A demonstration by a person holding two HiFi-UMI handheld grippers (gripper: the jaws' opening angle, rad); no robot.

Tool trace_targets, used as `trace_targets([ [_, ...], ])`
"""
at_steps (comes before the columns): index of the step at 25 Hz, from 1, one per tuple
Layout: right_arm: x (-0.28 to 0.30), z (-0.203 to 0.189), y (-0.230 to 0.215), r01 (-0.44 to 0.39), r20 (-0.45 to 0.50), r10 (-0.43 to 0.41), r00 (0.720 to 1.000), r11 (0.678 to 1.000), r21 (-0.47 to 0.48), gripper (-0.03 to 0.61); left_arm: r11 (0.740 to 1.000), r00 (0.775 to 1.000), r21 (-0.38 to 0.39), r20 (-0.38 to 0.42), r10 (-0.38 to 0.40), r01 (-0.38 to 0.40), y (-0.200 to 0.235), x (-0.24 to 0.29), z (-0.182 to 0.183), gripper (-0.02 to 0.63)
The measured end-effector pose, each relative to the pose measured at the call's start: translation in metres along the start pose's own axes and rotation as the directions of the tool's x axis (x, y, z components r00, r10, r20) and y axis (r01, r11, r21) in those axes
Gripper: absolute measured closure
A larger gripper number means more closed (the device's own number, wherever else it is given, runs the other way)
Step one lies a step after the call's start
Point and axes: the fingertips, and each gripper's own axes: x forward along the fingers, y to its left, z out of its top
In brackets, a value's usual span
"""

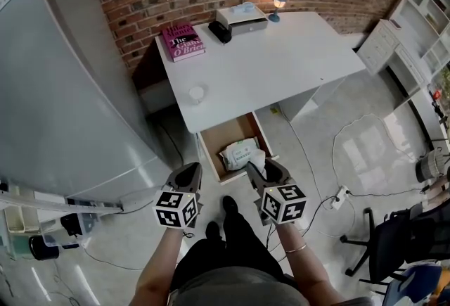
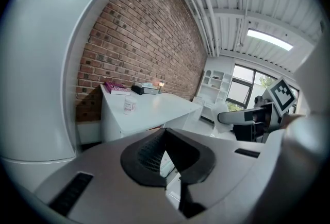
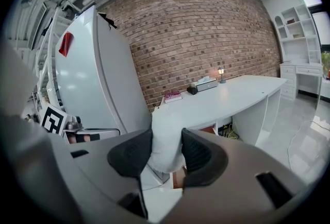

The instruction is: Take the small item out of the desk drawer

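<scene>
The white desk's [image 1: 267, 65] drawer [image 1: 208, 155] is pulled open below its front edge. A white printed packet [image 1: 238, 151] lies inside it. My right gripper [image 1: 259, 165] is just over the drawer's near right corner, shut on a small white soft item [image 1: 257, 158]. In the right gripper view that item [image 3: 164, 138] sits pinched between the two black pads [image 3: 198, 153]. My left gripper [image 1: 190, 174] hovers left of the drawer's front with its jaws together and nothing in them. The left gripper view shows its pads [image 2: 149, 156] meeting.
On the desk are a pink book [image 1: 182, 41], a black object [image 1: 220, 32], a white box [image 1: 241, 16], a small lamp [image 1: 278, 2] and a small white bottle [image 1: 197, 93]. A large grey cabinet [image 1: 63, 72] stands to the left. Cables and a power strip [image 1: 341, 195] lie on the floor at right.
</scene>
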Motion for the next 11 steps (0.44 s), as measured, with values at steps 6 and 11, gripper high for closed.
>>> trace_targets([
  [6, -0.0021, -0.0066, 0.0002, 0.004, -0.012, -0.004, 1.0, 1.0, 0.003, 0.407, 1.0, 1.0, -0.001, 0.0, 0.004, -0.004, 0.0014, -0.003, -0.0018, 0.592],
  [11, 0.0018, -0.009, 0.0027, 0.005, -0.016, -0.005, 1.0, 1.0, 0.008, 0.407, 1.0, 1.0, -0.004, -0.003, 0.001, -0.001, 0.0052, -0.0042, -0.0048, 0.592],
])
